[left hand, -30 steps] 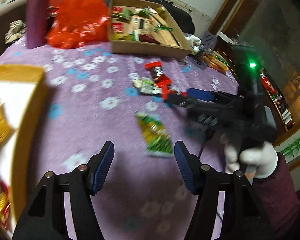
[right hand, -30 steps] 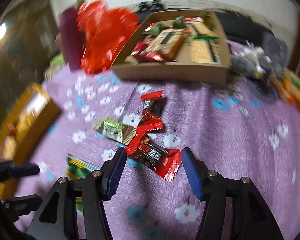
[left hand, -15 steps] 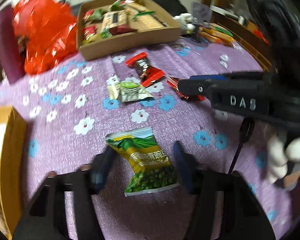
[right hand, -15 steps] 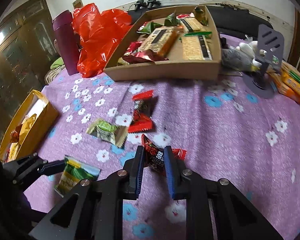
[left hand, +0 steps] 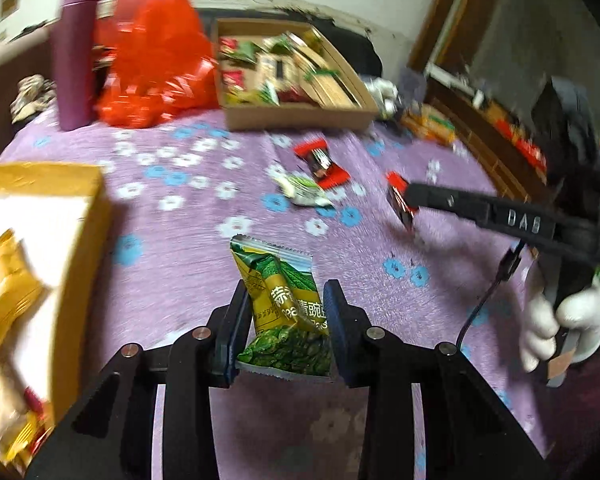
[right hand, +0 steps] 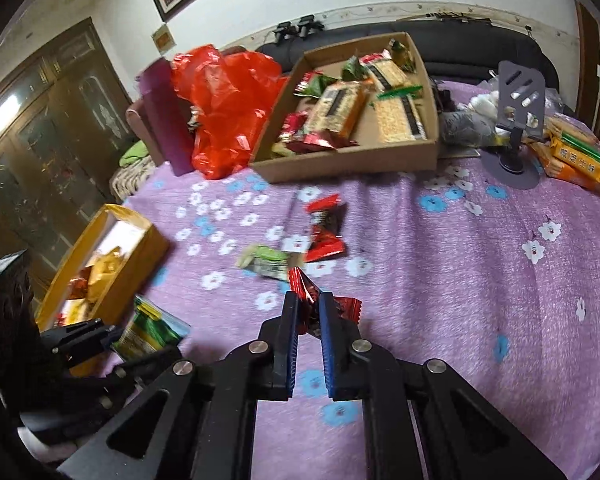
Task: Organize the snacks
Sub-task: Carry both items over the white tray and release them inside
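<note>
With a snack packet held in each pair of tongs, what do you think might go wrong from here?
1. The left tongs, whose jaws are closing, grip the green pea packet across its puffy middle; it may slip or burst.
2. The right tongs pinch only a crinkled end of the red candy wrapper; it could pull free.
3. Both tongs work close together and may collide.

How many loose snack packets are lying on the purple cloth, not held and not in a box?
2: a red and black packet near the cardboard box, and a pale green packet just in front of it. Others may be hidden.
</note>
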The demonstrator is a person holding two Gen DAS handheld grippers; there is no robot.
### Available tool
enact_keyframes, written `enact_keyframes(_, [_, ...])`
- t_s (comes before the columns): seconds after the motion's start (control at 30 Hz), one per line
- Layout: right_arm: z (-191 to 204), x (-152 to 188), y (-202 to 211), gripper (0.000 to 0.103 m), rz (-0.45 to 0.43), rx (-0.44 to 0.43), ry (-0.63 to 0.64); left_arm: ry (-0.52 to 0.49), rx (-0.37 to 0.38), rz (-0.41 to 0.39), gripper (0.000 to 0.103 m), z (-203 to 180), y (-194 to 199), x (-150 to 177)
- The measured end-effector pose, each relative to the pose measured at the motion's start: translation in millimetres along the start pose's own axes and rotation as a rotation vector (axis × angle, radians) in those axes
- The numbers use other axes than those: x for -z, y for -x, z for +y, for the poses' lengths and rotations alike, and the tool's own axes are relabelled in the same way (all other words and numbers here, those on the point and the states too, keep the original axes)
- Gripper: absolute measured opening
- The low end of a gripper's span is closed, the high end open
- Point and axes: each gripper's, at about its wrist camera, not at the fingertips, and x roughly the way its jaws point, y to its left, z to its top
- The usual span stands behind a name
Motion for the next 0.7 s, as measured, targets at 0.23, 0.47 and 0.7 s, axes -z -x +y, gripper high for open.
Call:
enact_keyframes(0.23, [56, 0, 12, 0.010, -0.008, -0.074, 0.065, 0.144, -0.050, -0.129, 0.033, 58, 69, 15])
enact_keyframes(0.47, [138, 7, 1, 0.010, 0.018, -0.167, 0.157, 0.276, -0.142, -0.205, 0.034, 120, 115, 45])
enact_keyframes(0.7, [210, 14, -12, 0.010, 0.046, -0.220, 0.245, 0.351, -0.169, -0.231, 0.034, 158, 134, 72])
